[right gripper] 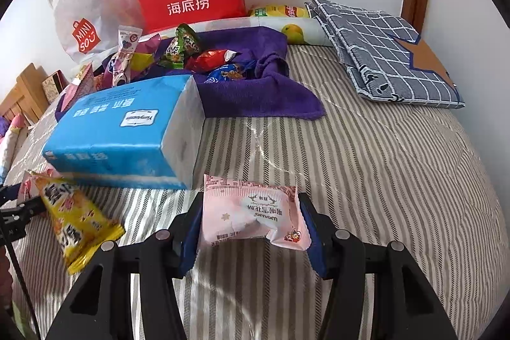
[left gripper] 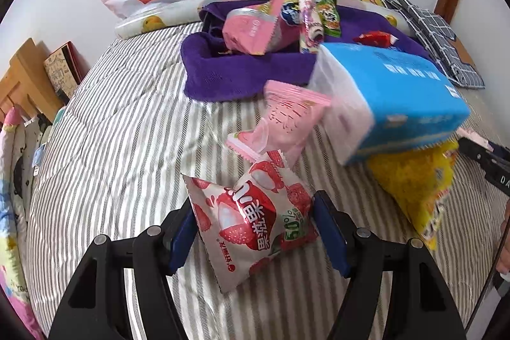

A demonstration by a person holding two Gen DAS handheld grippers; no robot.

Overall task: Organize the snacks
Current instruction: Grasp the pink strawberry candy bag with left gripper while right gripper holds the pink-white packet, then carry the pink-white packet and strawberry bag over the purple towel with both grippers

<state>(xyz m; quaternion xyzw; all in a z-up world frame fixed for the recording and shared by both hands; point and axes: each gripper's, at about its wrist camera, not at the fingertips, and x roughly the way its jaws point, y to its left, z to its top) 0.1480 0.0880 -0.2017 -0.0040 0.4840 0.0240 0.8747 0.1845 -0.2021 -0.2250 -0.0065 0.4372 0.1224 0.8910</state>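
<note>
**Both grippers loaded, snacks bound for the purple cloth**

Now each gripper has a packet between its blue pads. The left gripper (left gripper: 258,231) is clamped on a lychee packet (left gripper: 251,222), a glossy, puffy foil pouch with crimped ends, pinched at both sides near the bottom of the left view. The right gripper (right gripper: 251,231) is clamped on a pink packet (right gripper: 255,212), a soft, matte pillow pouch with serrated edges, held just above the striped quilt (right gripper: 350,180).

The step in hand looks like carrying: both snacks are picked up and probably go to the purple cloth (right gripper: 261,91) at the far side, where other wrappers already lie heaped. A blue tissue pack (right gripper: 127,129), a boxy block in slick film, sits between the grippers and the cloth, with a yellow bag (right gripper: 76,219) beside it at left.

Next, I judge, each packet must travel far over or around the tissue pack, then be let go onto the plush, folded cloth without crushing the air-filled pouches.
</note>
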